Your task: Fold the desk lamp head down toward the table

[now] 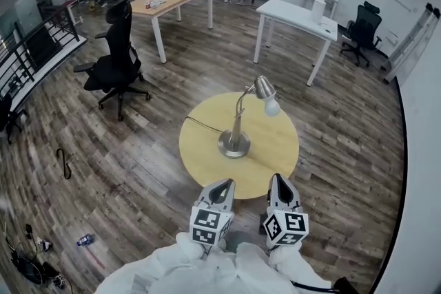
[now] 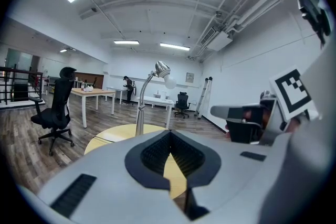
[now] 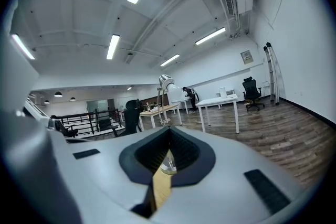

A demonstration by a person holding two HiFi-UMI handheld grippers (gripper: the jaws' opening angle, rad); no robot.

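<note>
**fingers closed and empty: approach step, lamp head not yet folded**

the fingers of the left gripper (image 1: 222, 184) are pressed fully together with nothing between them. it hangs over the near edge of the round table (image 1: 200, 156), well short of the lamp.

the desk lamp stands near the middle of that table. its round metal base (image 1: 234, 144) sits flat, and a cord (image 1: 200, 124) leaves it toward the left edge. the curved neck (image 1: 239, 112) rises from the base and arches to the right. the lamp head (image 1: 263, 87) is raised high above the table top, with the bulb (image 1: 272, 107) pointing down and to the right.

the right gripper (image 1: 279, 180) is just beside the left one. its fingers are likewise shut tight and hold nothing, and it touches no part of the lamp.

step in hand, as judged: approach. neither gripper has made contact.

the next move probably calls for:
- carrying both grippers forward over the table.
- steadying the base or lower neck with one gripper, since the lamp may tip or slide.
- opening the other gripper onto the head, or pressing on its top with closed tips, to bend the neck down toward the table.
</note>
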